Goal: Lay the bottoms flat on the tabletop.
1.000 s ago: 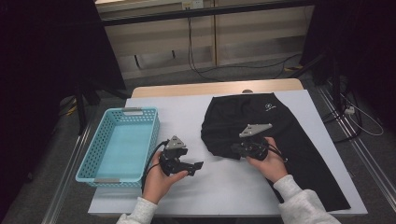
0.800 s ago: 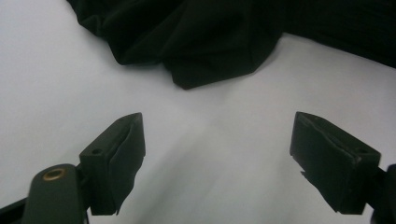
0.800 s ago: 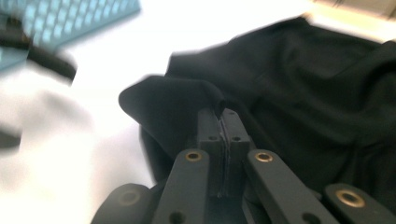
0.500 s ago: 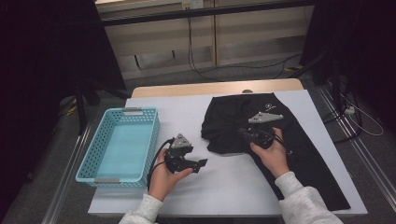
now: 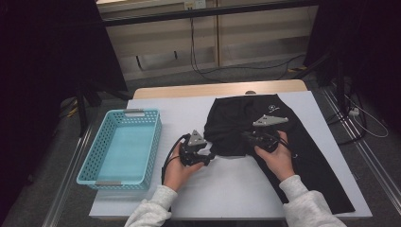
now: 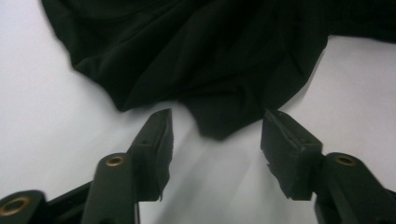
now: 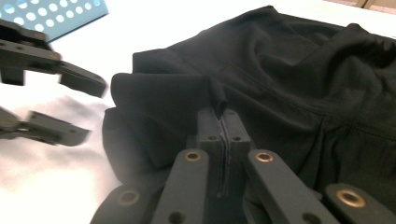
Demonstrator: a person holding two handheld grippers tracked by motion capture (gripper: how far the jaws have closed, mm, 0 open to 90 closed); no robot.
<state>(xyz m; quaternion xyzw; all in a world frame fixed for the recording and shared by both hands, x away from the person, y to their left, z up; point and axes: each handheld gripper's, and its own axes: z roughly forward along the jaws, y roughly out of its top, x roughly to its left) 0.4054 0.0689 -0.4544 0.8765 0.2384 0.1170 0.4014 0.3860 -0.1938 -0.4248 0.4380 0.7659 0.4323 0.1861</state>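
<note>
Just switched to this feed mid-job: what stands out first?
A black garment lies crumpled on the white table, the right gripper shut on a fold. The left gripper, jaws just closing but not touching, frames the cloth's edge. A turquoise basket sits at the left.

Black garment (image 5: 265, 137): lower leg end cut by the bottom edge in the high view; the top and right parts run off the frame in the left gripper view. The fold pinched in the right gripper (image 7: 223, 122) is hidden between its pressed pads, so how deep it sits cannot be told. Left gripper (image 7: 56, 100) is motion-blurred in the right gripper view, fingers (image 7: 81, 79) smeared, body cut by the left edge. Basket (image 7: 56, 14): a corner only, cut by the top edge. In the high view both grippers' fingers are too small and dark against the cloth to read. Sleeves cut off at the bottom.
</note>
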